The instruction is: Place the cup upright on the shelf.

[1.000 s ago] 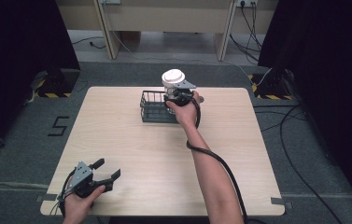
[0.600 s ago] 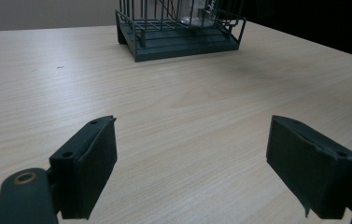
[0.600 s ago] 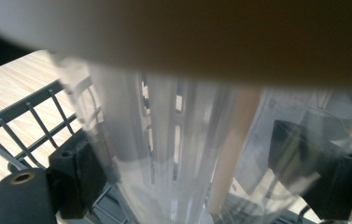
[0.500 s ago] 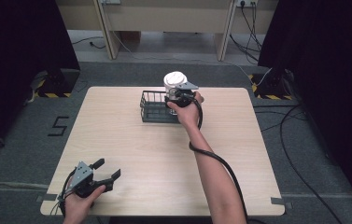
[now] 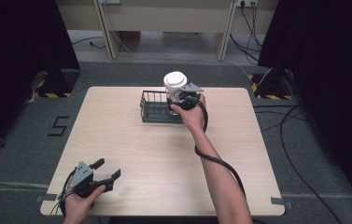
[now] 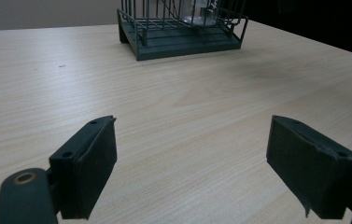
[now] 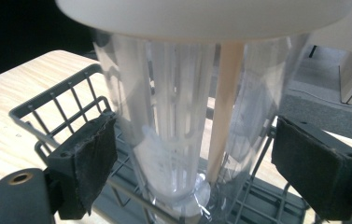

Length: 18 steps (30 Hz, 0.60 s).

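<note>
Right gripper at a lidded cup in a wire basket.

The right jaws stand wide, 1 on each side of the clear cup, neither pad visibly touching it; the cup stands upright in the basket's right end, white lid on top, at the far middle of the table. The left gripper rests at the near left corner, jaws wide apart and holding nothing, well apart from the basket.
</note>
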Motion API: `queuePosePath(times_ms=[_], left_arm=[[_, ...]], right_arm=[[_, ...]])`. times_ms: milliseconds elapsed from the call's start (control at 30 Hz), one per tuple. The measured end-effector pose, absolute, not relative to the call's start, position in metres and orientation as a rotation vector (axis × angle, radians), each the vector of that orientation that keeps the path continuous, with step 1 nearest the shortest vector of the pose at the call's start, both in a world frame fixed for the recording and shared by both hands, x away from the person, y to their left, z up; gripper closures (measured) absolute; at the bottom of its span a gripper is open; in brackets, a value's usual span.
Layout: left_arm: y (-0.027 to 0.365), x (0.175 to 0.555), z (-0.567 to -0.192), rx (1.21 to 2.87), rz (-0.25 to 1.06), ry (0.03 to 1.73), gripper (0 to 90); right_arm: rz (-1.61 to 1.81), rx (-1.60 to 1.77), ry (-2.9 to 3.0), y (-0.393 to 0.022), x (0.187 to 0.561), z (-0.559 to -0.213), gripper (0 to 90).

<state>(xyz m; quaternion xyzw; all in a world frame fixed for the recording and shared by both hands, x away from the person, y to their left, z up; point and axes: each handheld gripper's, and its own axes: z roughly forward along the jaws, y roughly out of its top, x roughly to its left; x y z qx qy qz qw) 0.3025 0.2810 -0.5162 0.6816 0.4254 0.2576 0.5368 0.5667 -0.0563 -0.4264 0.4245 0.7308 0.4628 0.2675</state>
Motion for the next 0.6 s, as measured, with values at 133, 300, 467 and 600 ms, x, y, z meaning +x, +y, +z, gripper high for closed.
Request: queuePosePath(times_ms=[133,300,467,600], left_arm=[[0.281,0.302,-0.516,1.623,0.614,1.013,15.7],[0.281,0.302,-0.516,1.622,0.615,1.014,15.7],[0.281,0.302,-0.516,1.625,0.615,1.014,15.7],[0.28,0.302,-0.517,1.626,0.615,1.015,15.7]], right_arm=[[1.242,1.142,1.979,-0.06,0.561,-0.424,15.1],[1.24,1.138,1.992,-0.066,0.55,-0.423,15.1],[1.24,1.143,1.992,-0.074,0.54,-0.423,15.2],[1.237,1.139,1.998,-0.081,0.529,-0.423,15.2]])
